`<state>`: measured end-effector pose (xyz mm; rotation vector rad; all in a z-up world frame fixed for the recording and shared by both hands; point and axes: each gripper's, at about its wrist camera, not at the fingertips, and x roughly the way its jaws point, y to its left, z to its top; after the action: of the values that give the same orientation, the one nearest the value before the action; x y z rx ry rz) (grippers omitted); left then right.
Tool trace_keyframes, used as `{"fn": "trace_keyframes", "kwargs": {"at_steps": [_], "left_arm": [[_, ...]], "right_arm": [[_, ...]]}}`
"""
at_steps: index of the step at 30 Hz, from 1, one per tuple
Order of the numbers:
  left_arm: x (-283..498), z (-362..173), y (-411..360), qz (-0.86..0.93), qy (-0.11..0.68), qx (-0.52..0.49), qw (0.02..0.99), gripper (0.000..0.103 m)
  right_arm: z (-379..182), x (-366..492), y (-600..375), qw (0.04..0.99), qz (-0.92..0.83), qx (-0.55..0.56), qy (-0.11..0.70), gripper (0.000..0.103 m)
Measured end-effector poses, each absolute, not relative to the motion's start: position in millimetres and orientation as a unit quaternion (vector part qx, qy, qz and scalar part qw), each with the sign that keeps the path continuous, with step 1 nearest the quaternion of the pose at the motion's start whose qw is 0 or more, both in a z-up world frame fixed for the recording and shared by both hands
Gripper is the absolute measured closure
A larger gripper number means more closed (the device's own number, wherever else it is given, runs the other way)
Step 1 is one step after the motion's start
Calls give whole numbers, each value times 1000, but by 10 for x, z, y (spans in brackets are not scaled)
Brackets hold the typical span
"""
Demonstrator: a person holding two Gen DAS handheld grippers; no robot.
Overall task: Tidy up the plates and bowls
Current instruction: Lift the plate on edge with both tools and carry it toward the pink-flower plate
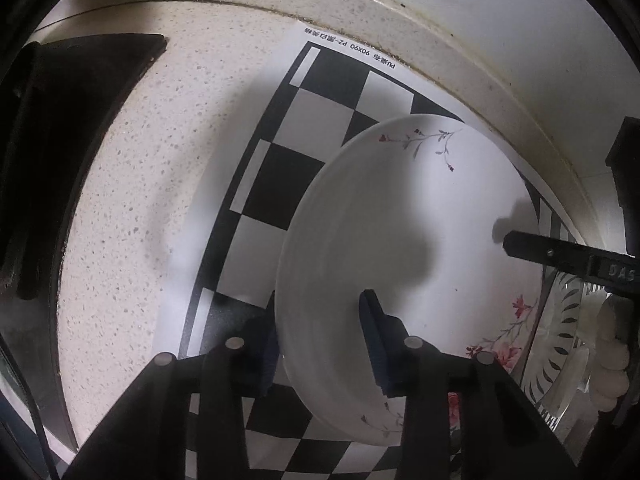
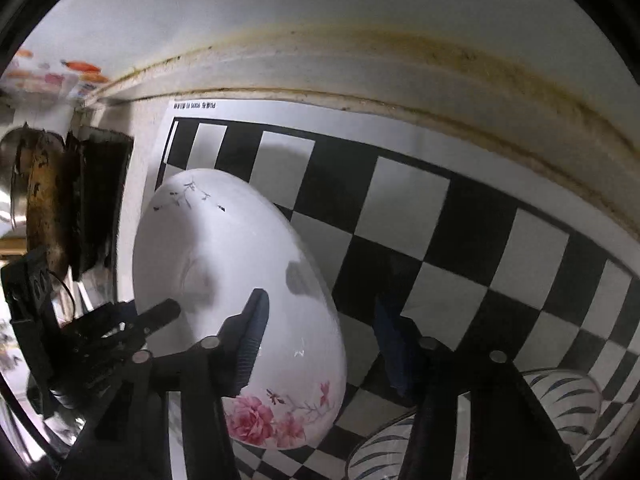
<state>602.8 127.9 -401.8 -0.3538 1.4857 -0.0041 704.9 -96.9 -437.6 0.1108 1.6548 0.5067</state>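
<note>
In the left wrist view, one white floral plate (image 1: 400, 248) is being pinched at its near rim by the left gripper (image 1: 320, 344), one finger under it and one inside; the plate is being held tilted above the checkered mat (image 1: 304, 120). One glass dish with leaf markings (image 1: 568, 344) is lying to the gripper's right, and the right gripper's fingers (image 1: 528, 246) are reaching in over the plate's right edge. In the right wrist view, the right gripper (image 2: 320, 332) is being held spread, its left finger lying over the plate (image 2: 224, 264) and its right finger apart over the mat (image 2: 440, 220). One striped glass dish (image 2: 560, 396) is showing below right, and a dark stove (image 2: 96, 200) is sitting far left.
</note>
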Motion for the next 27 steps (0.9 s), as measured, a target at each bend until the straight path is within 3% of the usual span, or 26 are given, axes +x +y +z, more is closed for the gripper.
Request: {"fn": "trace_keyframes", "kwargs": {"at_steps": [2,3,8,27], "left_arm": [[6012,-4018,1274,-1,672,-161,723,70],[6023,-4026,1261,0,672,-161,723,70],[6025,-3971,1276,3,670,-165,724,70],[6084,-3755,1357,-4,666,-155,729,70]], "right_arm": [[-4377,7030,-934,646,224,34,729,63],[-4393,7010,-908,643,225,32,732,74],[-4369,6921,-786,654,220,-19,724,77],[-4296,6874,-912,651,208,12,730,80]]}}
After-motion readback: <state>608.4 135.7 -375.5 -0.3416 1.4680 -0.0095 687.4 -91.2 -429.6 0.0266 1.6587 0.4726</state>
